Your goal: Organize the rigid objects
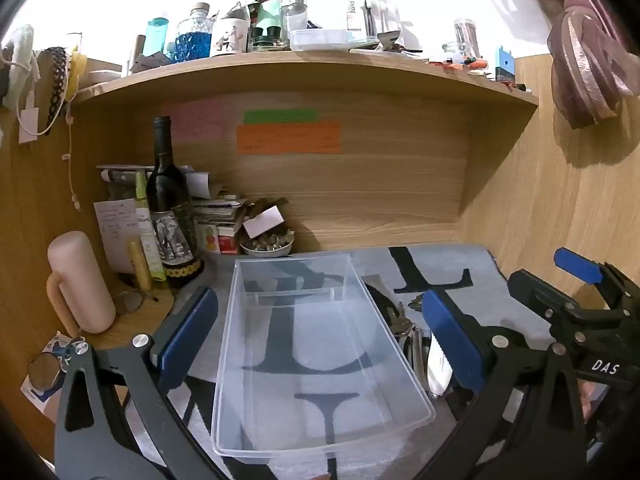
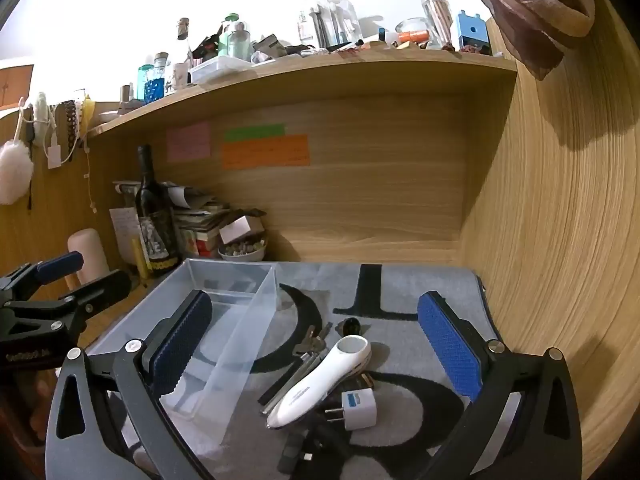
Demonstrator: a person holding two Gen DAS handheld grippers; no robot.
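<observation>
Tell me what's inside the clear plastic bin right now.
Nothing yet: the clear bin is empty in both sections, with only the patterned mat showing through its floor. In the right wrist view, the right tool's left finger hides part of it.

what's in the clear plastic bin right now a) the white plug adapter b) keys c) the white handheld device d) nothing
d, the clear bin shows only the mat's pattern through its floor, while the keys, plug adapter and white handheld device all lie on the mat to its right.

Bright overhead glare, blown-out upper background, strong fisheye bending, dark corners.
</observation>
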